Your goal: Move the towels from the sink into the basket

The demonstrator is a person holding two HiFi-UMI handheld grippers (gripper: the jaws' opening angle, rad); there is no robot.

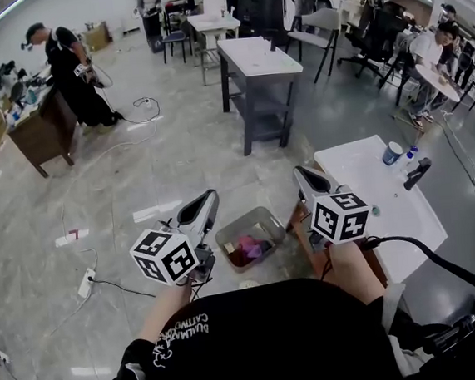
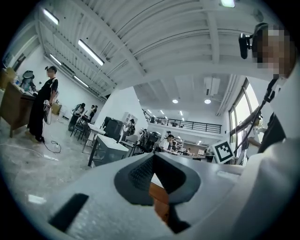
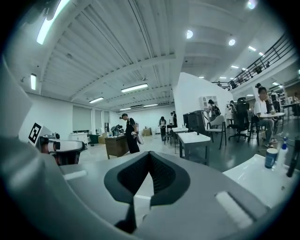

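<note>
In the head view a grey plastic basket (image 1: 267, 220) stands on the floor between my two grippers, with pink and purple towels (image 1: 248, 247) bunched inside it. The left gripper (image 1: 210, 198) is raised to the left of the basket, its jaws together and empty. On the basket's right, the right gripper (image 1: 300, 173) is also held up, shut with nothing in it. The white sink counter (image 1: 362, 183) lies to the right, its basin hidden from me. Both gripper views look out level across the room, and each shows closed jaws: left gripper (image 2: 153, 157), right gripper (image 3: 149, 154).
A black faucet (image 1: 417, 173) and a blue cup (image 1: 392, 153) stand on the counter. A grey table (image 1: 258, 58) is ahead, a wooden desk (image 1: 43, 128) with a person (image 1: 71, 71) far left. Cables and a power strip (image 1: 86, 283) lie on the floor at left.
</note>
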